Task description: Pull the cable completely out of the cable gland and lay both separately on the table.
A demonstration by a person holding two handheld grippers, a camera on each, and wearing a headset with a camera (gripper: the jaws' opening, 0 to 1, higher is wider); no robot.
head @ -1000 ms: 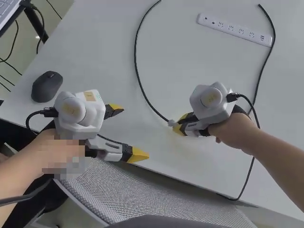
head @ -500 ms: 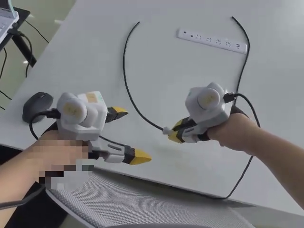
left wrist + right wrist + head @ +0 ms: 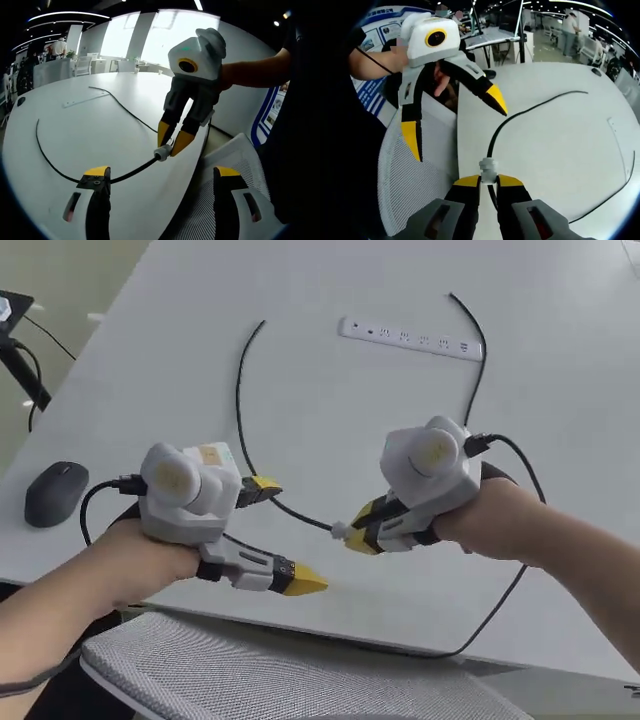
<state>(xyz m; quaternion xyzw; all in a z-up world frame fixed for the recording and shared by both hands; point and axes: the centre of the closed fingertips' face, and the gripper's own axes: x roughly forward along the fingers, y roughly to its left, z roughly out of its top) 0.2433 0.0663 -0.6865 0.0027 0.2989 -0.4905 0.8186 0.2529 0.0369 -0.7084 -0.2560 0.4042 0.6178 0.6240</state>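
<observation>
Head view looks down; both gripper views (close, facing each other) share the cable gland [image 3: 161,152] [image 3: 488,169].

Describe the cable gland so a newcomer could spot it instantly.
On the white table, follow the long black cable toward the near edge to the right gripper. The cable gland is the small whitish fitting between its yellow-tipped jaws, the only pale piece on that black line.
</observation>
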